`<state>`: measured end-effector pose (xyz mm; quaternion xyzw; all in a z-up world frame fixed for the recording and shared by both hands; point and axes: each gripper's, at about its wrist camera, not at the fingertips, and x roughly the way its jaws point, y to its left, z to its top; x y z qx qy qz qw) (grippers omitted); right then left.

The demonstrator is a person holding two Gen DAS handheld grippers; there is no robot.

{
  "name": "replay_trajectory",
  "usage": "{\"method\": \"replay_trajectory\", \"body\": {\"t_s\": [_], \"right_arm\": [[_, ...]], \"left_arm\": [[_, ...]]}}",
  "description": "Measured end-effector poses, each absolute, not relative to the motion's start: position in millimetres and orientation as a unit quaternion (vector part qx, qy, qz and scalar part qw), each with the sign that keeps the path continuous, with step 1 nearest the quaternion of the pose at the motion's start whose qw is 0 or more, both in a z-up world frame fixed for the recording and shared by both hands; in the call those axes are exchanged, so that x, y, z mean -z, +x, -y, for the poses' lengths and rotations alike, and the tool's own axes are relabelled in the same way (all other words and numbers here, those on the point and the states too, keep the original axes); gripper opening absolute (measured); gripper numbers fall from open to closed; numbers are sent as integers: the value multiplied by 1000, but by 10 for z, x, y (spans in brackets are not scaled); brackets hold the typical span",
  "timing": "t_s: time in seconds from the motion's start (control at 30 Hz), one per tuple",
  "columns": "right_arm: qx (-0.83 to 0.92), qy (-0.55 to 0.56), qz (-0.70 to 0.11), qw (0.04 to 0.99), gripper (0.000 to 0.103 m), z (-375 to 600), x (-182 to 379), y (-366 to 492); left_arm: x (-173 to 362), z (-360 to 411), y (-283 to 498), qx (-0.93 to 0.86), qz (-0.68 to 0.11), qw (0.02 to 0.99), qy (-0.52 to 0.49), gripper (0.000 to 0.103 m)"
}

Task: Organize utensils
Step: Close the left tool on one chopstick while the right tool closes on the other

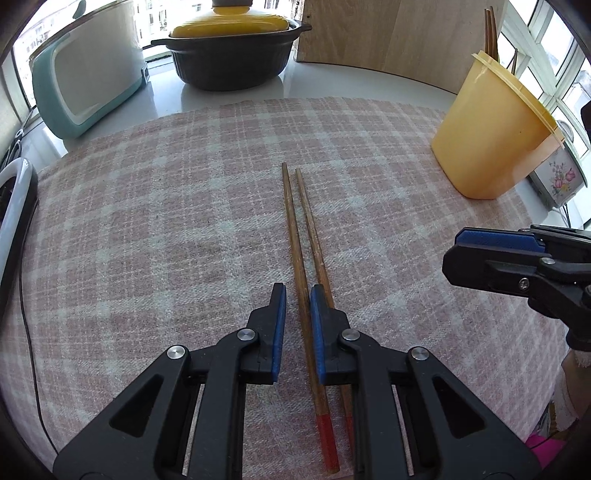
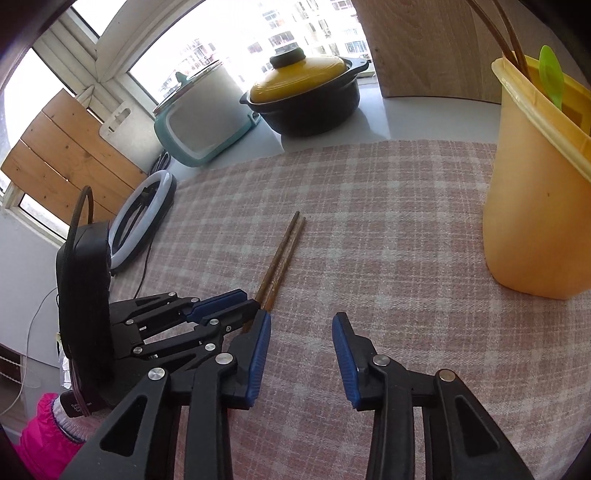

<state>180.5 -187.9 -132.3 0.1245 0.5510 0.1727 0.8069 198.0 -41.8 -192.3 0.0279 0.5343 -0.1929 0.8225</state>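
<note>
Two brown chopsticks [image 1: 295, 229] with red ends lie side by side on the checked cloth [image 1: 166, 221]. My left gripper [image 1: 297, 293] is down over their thick half, its jaws narrow. One chopstick runs between the pads with a small gap on its left side; the other passes under the right finger [image 1: 328, 325]. In the right wrist view the chopsticks [image 2: 284, 247] lead into the left gripper [image 2: 247, 301]. My right gripper [image 2: 301, 321] stands open over bare cloth, nothing between its fingers; it also shows as the right gripper [image 1: 448, 254]. A yellow utensil holder [image 2: 535, 203] holds chopsticks and a green spoon [image 2: 550, 77].
The yellow holder [image 1: 487, 140] stands on the cloth's far right. Behind are a black pot with yellow lid [image 1: 229, 55], a teal cooker [image 1: 85, 74] and a wooden board [image 1: 388, 33]. A ring light [image 2: 144, 218] lies off the cloth's left. A pink sleeve [image 2: 40, 435] shows low left.
</note>
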Motion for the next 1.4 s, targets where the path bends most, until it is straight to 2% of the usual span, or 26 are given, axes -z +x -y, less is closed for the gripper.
{"method": "replay_trajectory", "body": {"t_s": [0.13,0.2,0.53,0.77,1.0,1.13,1.27,1.4], "right_arm": [[-171,133,-560,800,34,1843,1381,1887],[-171,138,-565,795,33,1821,1417,1938],[-168,129,-600,771,28,1558,1643,2165],[-162,100,-618,763,25,1317,1701,2257],[-139,23,-637,758,22,1012,1756,2352],[-140,-45,-635,758,10,881,1753,2359],[-151,-46,-639,753,4,945,1753,2375],[-156,-42,-638,753,3,1022,1748,2364]], "left_arm": [[1943,441,2033,182,-536,824,19,12],[1947,432,2044,177,-536,825,17,7],[1954,130,1966,164,-534,829,-9,5],[1937,-133,1804,153,-536,830,-24,5],[1952,-342,1656,148,-537,830,-38,5],[1941,-360,1682,149,-542,827,-29,5],[1944,-312,1801,145,-545,825,-20,6],[1946,-234,1910,147,-540,829,-7,5]]}}
